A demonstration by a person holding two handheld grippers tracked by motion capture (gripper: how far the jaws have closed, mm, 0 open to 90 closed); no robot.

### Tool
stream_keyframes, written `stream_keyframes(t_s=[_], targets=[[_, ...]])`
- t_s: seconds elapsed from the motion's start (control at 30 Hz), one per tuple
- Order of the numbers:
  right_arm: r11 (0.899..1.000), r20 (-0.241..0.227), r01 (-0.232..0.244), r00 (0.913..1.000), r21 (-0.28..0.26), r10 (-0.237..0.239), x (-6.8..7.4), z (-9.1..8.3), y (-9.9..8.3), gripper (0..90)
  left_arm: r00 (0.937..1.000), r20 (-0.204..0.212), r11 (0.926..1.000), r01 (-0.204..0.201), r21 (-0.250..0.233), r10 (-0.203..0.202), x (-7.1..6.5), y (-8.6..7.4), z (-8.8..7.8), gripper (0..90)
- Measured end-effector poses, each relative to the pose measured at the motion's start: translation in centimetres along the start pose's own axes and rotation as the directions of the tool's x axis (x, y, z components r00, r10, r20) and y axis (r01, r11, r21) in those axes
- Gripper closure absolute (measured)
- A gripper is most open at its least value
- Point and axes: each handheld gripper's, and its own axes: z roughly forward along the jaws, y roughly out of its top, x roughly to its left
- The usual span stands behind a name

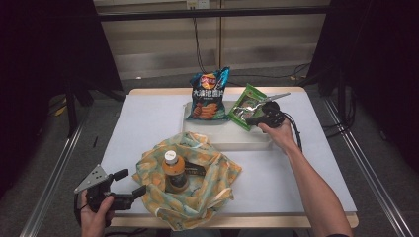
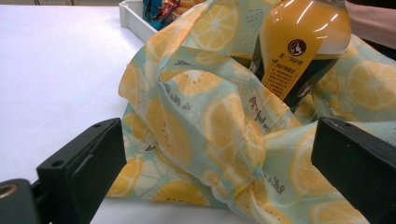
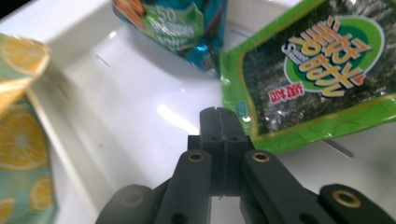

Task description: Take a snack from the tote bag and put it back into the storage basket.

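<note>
Green seaweed packet — glossy, tilted, tray-propped.

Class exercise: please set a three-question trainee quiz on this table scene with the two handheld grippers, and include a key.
1. True or false: the left gripper has its fingers open beside the lemon-print bag.
2. What stands inside the lemon-print bag? A) an orange drink bottle B) a blue mug C) a tin can
3. Fill in the colour: the right gripper, fingers shut, is at the corner of the ___ seaweed packet over the white tray.
Key: 1 true; 2 A; 3 green.
</note>
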Motion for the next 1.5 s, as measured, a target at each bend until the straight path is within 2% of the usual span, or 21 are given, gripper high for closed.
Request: stream_keyframes(t_s=[0.3, 0.37, 0.4, 0.53, 0.6, 0.67, 0.9, 0.93, 1.0, 1.1, 1.17, 1.27, 1.3, 1.33, 1.43, 1.47, 1.5], targets=[[0.999, -0.006, 0.007, 1.0, 0.052, -0.007, -0.5, 1.2, 0.4, 90.0, 1.0, 0.005, 1.0, 0.0, 0.0, 0.0, -0.1, 0.0, 0.0, 2.8], [0.998, -0.003, 0.004, 1.0, 0.067, -0.004, -0.6, 1.5, 0.3, 90.0, 1.0, 0.006, 1.0, 0.0, 0.0, 0.0, -0.1, 0.0, 0.0, 2.8], [0.997, 0.013, 0.003, 0.9999, 0.079, -0.004, -0.7, 1.6, 0.3, 90.0, 1.0, 0.005, 1.0, 0.0, -0.001, 0.0, -0.1, 0.0, 0.0, 2.8], [0.997, 0.016, -0.016, 0.9997, 0.074, 0.015, -1.1, 1.8, 0.3, 90.0, 1.0, 0.004, 1.0, -0.003, -0.001, 0.003, -0.1, 0.0, 0.0, 2.8], [0.997, 0.03, -0.009, 0.9995, 0.079, 0.006, -1.2, 1.9, 0.5, 90.0, 1.0, -0.008, 1.0, -0.005, 0.001, 0.005, -0.2, 0.1, 0.0, 2.8], [0.996, 0.032, -0.007, 0.9995, 0.091, 0.004, -1.3, 2.0, 0.7, 90.0, 1.0, 0.001, 1.0, -0.004, -0.001, 0.004, -0.2, 0.1, 0.0, 2.8], [0.992, 0.005, 0.032, 0.9994, 0.123, -0.033, -0.3, 2.4, 1.1, 90.0, 0.9999, -0.009, 0.9999, -0.01, 0.005, 0.01, -0.2, 0.1, 0.0, 2.8], [0.991, 0.02, 0.03, 0.9993, 0.134, -0.033, -0.2, 2.5, 1.0, 90.0, 0.9999, -0.009, 0.9999, -0.01, 0.003, 0.01, -0.2, 0.1, 0.0, 2.8], [0.99, 0.018, 0.023, 0.9995, 0.138, -0.026, -0.5, 2.8, 0.9, 90.0, 0.9999, 0.001, 0.9999, -0.01, -0.001, 0.01, -0.2, 0.1, 0.0, 2.8], [0.991, 0.038, 0.002, 0.9992, 0.136, -0.007, -1.0, 2.8, 0.9, 90.0, 0.9999, -0.011, 0.9999, -0.012, 0.005, 0.013, -0.2, 0.1, 0.0, 2.8], [0.99, 0.046, 0.008, 0.9988, 0.138, -0.014, -1.3, 2.9, 1.0, 90.0, 0.9999, -0.007, 0.9999, -0.011, 0.005, 0.011, -0.2, 0.1, 0.0, 2.8], [0.99, 0.064, -0.026, 0.9978, 0.136, 0.018, -1.9, 2.9, 1.0, 90.0, 0.9999, 0.0, 0.9999, -0.011, 0.004, 0.011, -0.3, 0.1, 0.0, 2.8], [0.991, 0.061, -0.022, 0.9981, 0.134, 0.014, -2.0, 2.9, 1.0, 90.0, 0.9999, -0.001, 0.9999, -0.012, 0.004, 0.012, -0.3, 0.1, 0.0, 2.8], [0.989, 0.085, -0.022, 0.9963, 0.143, 0.01, -2.0, 3.0, 1.2, 90.0, 0.9999, 0.0, 0.9999, -0.013, 0.004, 0.013, -0.3, 0.1, 0.0, 2.8], [0.988, 0.105, -0.046, 0.994, 0.147, 0.031, -2.5, 3.0, 1.3, 90.0, 0.9998, -0.009, 0.9999, -0.015, 0.006, 0.015, -0.3, 0.2, 0.0, 2.8], [0.986, 0.106, -0.058, 0.9934, 0.154, 0.042, -2.6, 3.0, 1.4, 90.0, 0.9998, 0.001, 0.9998, -0.018, 0.005, 0.018, -0.3, 0.2, 0.0, 2.8], [0.987, 0.107, -0.052, 0.9937, 0.154, 0.036, -2.8, 3.0, 1.5, 90.0, 0.9999, 0.001, 0.9999, -0.016, 0.004, 0.016, -0.3, 0.2, 0.0, 2.8]])
